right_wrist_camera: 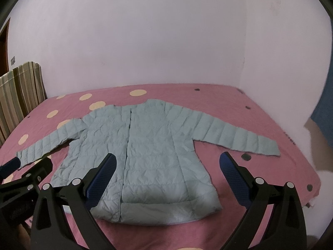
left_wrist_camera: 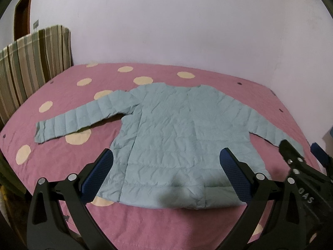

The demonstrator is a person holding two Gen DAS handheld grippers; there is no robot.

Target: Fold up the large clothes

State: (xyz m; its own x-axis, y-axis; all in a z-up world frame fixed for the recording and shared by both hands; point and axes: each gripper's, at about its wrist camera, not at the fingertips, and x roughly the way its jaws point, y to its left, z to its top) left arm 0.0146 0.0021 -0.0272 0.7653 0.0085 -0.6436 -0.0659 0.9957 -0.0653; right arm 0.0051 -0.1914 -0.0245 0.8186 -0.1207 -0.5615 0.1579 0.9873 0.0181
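Nearest, we are holding the left gripper [left_wrist_camera: 166, 166] above the hem of the jacket [left_wrist_camera: 179, 129], its blue fingers [left_wrist_camera: 97, 177] spread wide and gripping nothing. We are carrying the right gripper [right_wrist_camera: 167, 171] just beside it, likewise splayed wide and empty, hovering over the hem's right half.

Jacket is lying flat on the pink bedsheet [left_wrist_camera: 62, 162], front side up, closure line running from hem to collar, quilted fabric creased all over. Both sleeves are stretching outward: left sleeve [left_wrist_camera: 70, 123] over the cream dots, right sleeve [right_wrist_camera: 235, 139] toward the far bed corner. Nothing is folded yet, so we are judging this as the very start.

Likely first step: bringing a sleeve across the body. To do it well, we are planning to pinch at the cuff, both layers together, lift only slightly, and lay the sleeve straight across the chest so the shoulder line becomes the crease. Padded fabric looks springy and slippery; a shallow bite may slide off.

Farther off, striped fabric [left_wrist_camera: 31, 66] is standing at the bed's left end, plain wall [right_wrist_camera: 166, 41] behind.
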